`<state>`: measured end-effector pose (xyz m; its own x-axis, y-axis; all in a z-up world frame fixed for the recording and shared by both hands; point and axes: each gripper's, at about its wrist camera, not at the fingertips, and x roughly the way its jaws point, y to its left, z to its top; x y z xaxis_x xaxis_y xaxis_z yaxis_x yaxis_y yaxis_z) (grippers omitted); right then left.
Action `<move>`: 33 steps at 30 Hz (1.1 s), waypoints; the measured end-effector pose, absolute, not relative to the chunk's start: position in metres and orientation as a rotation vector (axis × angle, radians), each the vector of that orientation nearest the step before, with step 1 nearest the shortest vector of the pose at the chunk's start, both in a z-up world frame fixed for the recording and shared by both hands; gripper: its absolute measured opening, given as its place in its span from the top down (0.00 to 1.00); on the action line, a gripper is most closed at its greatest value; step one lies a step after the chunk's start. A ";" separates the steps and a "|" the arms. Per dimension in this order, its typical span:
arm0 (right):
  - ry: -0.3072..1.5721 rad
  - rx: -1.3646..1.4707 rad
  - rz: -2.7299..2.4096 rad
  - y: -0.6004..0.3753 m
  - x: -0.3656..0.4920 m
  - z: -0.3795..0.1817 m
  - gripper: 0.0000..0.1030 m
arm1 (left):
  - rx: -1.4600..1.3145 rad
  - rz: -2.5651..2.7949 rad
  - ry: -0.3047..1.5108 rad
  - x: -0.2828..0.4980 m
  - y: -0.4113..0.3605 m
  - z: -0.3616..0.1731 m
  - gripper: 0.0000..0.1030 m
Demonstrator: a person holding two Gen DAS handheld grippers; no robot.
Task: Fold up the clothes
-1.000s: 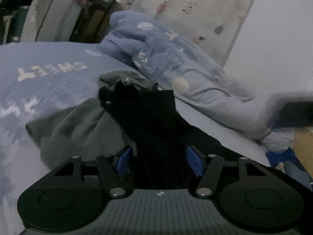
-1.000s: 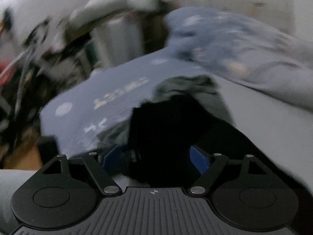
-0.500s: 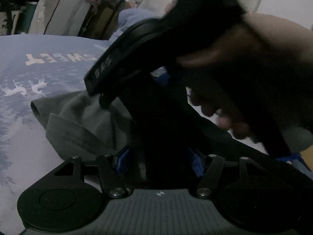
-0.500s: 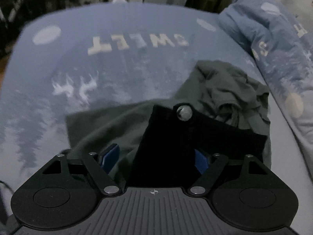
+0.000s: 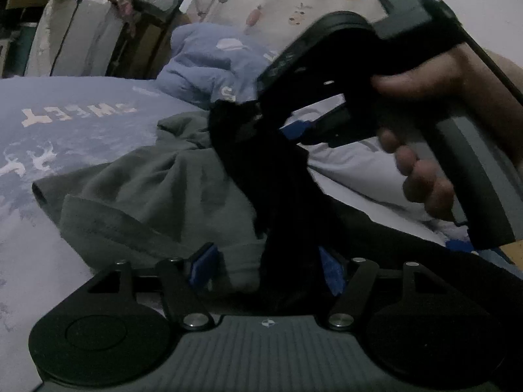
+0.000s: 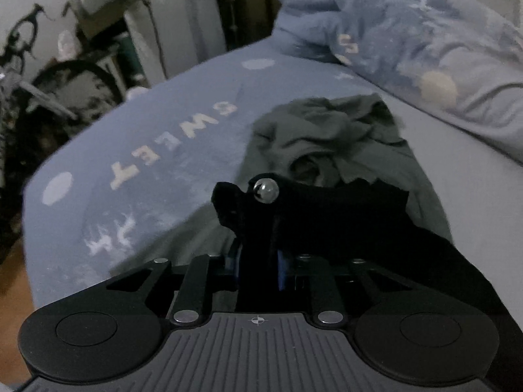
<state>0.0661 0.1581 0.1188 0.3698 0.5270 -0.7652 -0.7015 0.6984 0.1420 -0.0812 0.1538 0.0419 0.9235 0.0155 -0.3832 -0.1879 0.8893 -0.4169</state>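
Two garments lie together on the bed [image 6: 137, 215], whose blue cover carries pale lettering and small deer shapes toward its left side. Nearer that side sits the crumpled grey garment [image 5: 153, 192], bunched up with a hemmed edge facing the left gripper [image 5: 266, 266]. Its blue-padded fingers [image 5: 202, 263] stand apart, with a fold of grey cloth and dark cloth between them, the pads not pressing on either. Across the grey one, toward the middle of the bed, drapes the black garment [image 6: 327, 212], showing a round metal button [image 6: 265, 190] at its waistband. The right gripper [image 6: 258, 266] is closing, its fingers narrowed on that black fabric just below the button. At the right edge of the bed a bunched blue duvet [image 6: 408, 42] is piled.
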 end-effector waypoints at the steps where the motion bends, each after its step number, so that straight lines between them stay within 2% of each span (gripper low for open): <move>1: 0.893 -0.254 0.802 0.163 0.063 0.117 0.75 | -0.468 0.101 0.376 -0.081 0.153 0.042 0.30; 2: 0.895 -0.291 0.805 0.170 0.059 0.116 0.72 | -0.464 0.098 0.371 -0.081 0.152 0.043 0.30; 4: 0.906 -0.387 0.806 0.189 0.052 0.108 0.55 | -0.450 0.092 0.361 -0.080 0.150 0.042 0.30; 8: 0.909 -0.558 0.818 0.217 0.038 0.092 0.54 | -0.447 0.084 0.360 -0.079 0.149 0.040 0.30; 9: 0.908 -0.580 0.819 0.219 0.036 0.091 0.60 | -0.442 0.084 0.359 -0.079 0.149 0.040 0.30; 10: 0.901 -0.585 0.826 0.219 0.037 0.091 0.79 | -0.441 0.087 0.353 -0.080 0.148 0.040 0.29; 11: 0.904 -0.558 0.830 0.215 0.040 0.095 0.90 | -0.444 0.089 0.346 -0.081 0.148 0.040 0.28; 18: 0.970 -0.241 0.883 0.170 0.071 0.147 0.91 | -0.350 0.140 0.206 -0.091 0.125 0.057 0.27; 20: 0.973 -0.225 0.888 0.169 0.073 0.156 0.91 | -0.309 0.174 0.172 -0.093 0.118 0.061 0.27; 22: 0.974 -0.215 0.883 0.168 0.073 0.162 0.91 | -0.267 0.180 0.136 -0.094 0.111 0.064 0.18; 27: 0.968 -0.227 0.894 0.179 0.070 0.173 0.91 | -0.154 0.209 0.105 -0.095 0.091 0.067 0.17; 33: 0.955 -0.226 0.913 0.182 0.070 0.179 0.91 | -0.150 0.331 0.194 -0.076 0.103 0.062 0.16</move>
